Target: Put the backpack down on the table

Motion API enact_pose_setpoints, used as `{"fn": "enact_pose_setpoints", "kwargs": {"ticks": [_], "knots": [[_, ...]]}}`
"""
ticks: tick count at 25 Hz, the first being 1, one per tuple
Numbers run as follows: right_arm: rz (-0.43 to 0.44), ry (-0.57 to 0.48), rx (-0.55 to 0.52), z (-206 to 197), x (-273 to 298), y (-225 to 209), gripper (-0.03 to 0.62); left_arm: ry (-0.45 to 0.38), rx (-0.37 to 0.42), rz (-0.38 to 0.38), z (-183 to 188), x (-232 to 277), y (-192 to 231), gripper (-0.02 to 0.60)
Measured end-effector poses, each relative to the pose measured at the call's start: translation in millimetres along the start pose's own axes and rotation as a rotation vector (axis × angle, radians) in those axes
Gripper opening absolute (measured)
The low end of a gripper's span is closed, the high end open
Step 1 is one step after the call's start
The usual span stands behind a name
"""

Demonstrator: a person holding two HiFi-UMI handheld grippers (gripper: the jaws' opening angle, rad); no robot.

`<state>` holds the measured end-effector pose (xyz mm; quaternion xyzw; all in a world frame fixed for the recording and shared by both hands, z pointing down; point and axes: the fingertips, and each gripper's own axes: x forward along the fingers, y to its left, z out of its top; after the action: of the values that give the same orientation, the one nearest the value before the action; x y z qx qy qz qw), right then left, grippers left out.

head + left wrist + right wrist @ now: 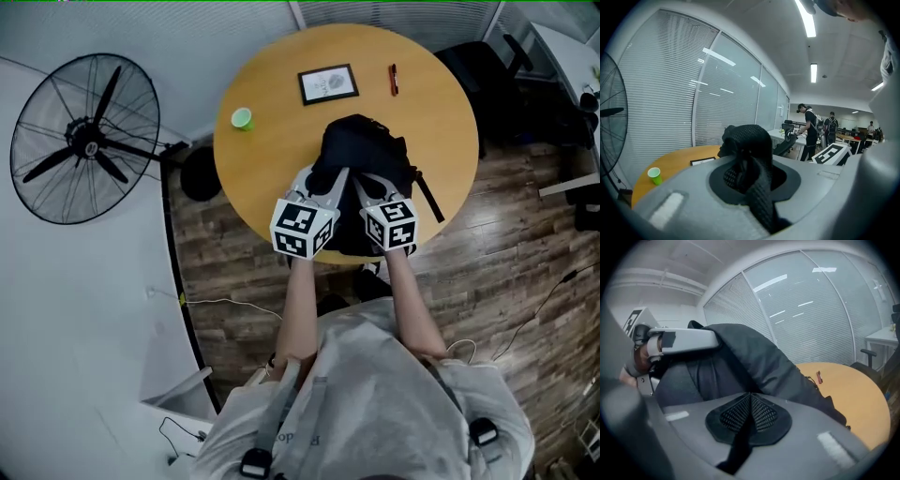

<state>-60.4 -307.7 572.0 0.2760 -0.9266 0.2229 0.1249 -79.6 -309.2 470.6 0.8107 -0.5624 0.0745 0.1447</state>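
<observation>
Black backpack [361, 150] at frame centre, over the near edge of the round desk [281, 141], directly ahead of both sets of jaws; resting or hanging, cannot tell. Left hand-held gripper [326, 180] clamped on a black mesh strap [751, 161]. Right hand-held gripper [371, 187] clamped on another mesh fold [750, 414], bag body bulking just beyond. Farther up the desk, apart from the bag: green cup [242, 118] upper left, framed card [328, 83], red pen [393, 79]. Standing fan [84, 141] far left, off the desk.
</observation>
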Motion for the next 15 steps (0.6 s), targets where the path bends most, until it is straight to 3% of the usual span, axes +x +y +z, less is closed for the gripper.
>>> {"fn": "enact_pose_setpoints", "kwargs": {"ticks": [8,15], "knots": [[0.136,0.068,0.022,-29.0,53.0,15.8,0.002,0.065,-0.045,0.079,-34.9,-6.9,58.2,0.044],[0.105,0.127,-0.021,-50.3,102.3,32.5,0.002,0.117,-0.069,0.052,-61.0,-11.8,106.7,0.044]]}}
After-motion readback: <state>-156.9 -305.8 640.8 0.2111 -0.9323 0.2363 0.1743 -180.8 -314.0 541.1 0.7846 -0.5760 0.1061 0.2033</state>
